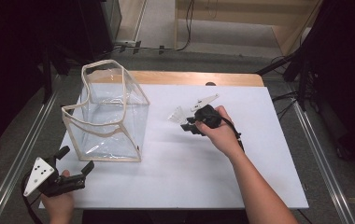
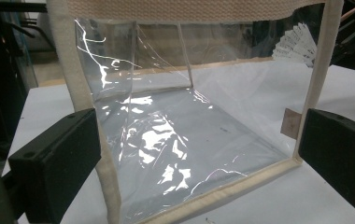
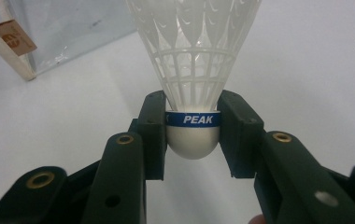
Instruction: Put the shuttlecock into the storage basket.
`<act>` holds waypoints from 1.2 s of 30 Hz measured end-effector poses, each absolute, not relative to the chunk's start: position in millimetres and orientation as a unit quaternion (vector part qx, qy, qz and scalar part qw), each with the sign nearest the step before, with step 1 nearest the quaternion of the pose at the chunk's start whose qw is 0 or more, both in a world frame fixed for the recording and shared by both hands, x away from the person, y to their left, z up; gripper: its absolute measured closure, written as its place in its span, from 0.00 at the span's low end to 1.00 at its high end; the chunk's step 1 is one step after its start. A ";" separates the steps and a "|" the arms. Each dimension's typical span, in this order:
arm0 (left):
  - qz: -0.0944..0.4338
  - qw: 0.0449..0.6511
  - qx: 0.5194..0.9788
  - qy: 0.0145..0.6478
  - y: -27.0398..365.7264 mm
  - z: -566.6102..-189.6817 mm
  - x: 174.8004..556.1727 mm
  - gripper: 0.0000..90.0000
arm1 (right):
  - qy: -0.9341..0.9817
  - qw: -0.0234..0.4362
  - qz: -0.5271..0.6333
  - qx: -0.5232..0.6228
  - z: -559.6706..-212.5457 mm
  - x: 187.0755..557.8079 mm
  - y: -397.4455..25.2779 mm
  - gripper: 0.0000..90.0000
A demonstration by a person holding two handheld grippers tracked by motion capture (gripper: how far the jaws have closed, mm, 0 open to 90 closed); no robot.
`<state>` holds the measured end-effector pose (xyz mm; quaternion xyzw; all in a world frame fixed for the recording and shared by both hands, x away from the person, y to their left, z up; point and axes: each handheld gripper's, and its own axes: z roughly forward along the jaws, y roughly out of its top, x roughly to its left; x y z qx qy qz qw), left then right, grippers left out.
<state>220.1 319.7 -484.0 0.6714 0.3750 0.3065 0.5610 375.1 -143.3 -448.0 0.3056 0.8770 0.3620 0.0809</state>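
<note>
High view: one shuttlecock (image 1: 177,113), one clear bag (image 1: 106,112)

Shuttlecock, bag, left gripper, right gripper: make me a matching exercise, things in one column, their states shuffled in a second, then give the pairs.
Things:
1. shuttlecock
2. bag
3. left gripper
4. right gripper

States:
A. open, jaws either side of a near corner of the clear pouch
B. stands empty on the white table, top open
C. shut on the white cork with the blue PEAK band
D. held by its base, skirt pointing away from the jaws

Pairs: 1-D, 2-B, 3-A, 4-C
</note>
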 end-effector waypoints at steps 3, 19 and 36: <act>0.307 0.560 0.672 0.375 319.7 -483.9 220.1 0.00 | 0.875 0.088 0.368 0.301 -445.2 374.4 -142.1 0.69; 0.307 0.560 0.672 0.375 319.6 -484.0 220.2 0.00 | 0.865 0.090 0.400 0.290 -435.9 372.3 -129.3 0.69; 0.308 0.560 0.672 0.374 319.4 -484.1 220.3 0.00 | 0.854 0.095 0.427 0.281 -423.8 370.8 -123.2 0.69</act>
